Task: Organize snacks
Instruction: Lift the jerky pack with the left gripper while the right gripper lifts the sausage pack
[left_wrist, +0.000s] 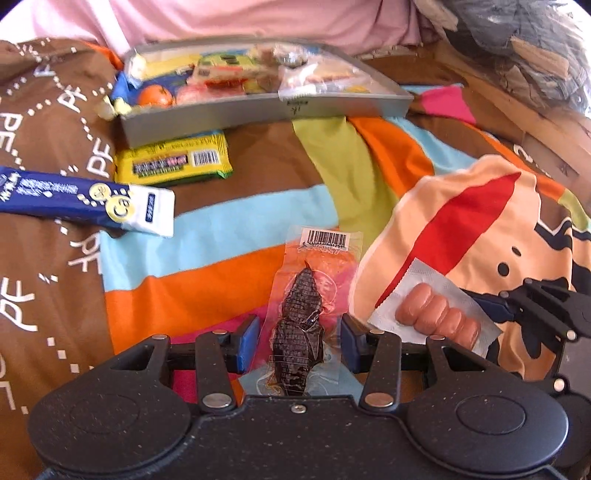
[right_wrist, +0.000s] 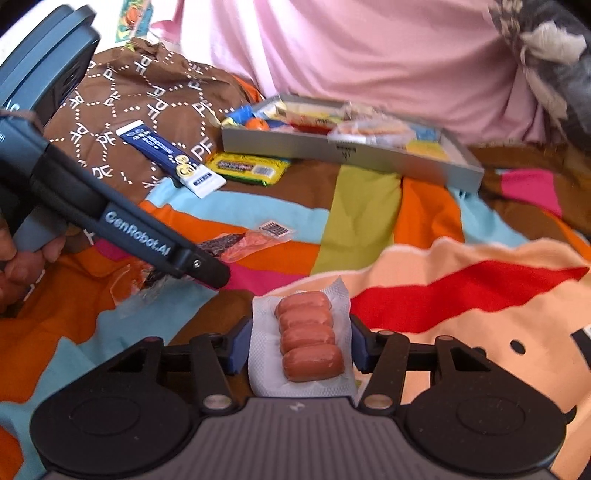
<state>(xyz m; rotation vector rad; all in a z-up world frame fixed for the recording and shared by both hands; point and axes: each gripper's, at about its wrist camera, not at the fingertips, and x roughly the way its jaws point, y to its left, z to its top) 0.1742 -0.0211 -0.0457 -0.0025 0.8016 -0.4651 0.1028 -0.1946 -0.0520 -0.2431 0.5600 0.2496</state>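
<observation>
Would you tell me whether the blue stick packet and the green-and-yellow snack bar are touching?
Apart. The left wrist view shows brown bedspread between the blue stick packet and the green-and-yellow snack bar.

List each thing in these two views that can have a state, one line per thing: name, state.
Left gripper: open around the dark snack pack.
Right gripper: open around the sausage pack.
Grey tray: full.
Blue sachet: lying flat, outside tray.
Yellow bar: flat beside tray.

Both wrist views look low and close across the bedspread (left_wrist: 229, 206), sharing the far snack tray (right_wrist: 369, 158)
</observation>
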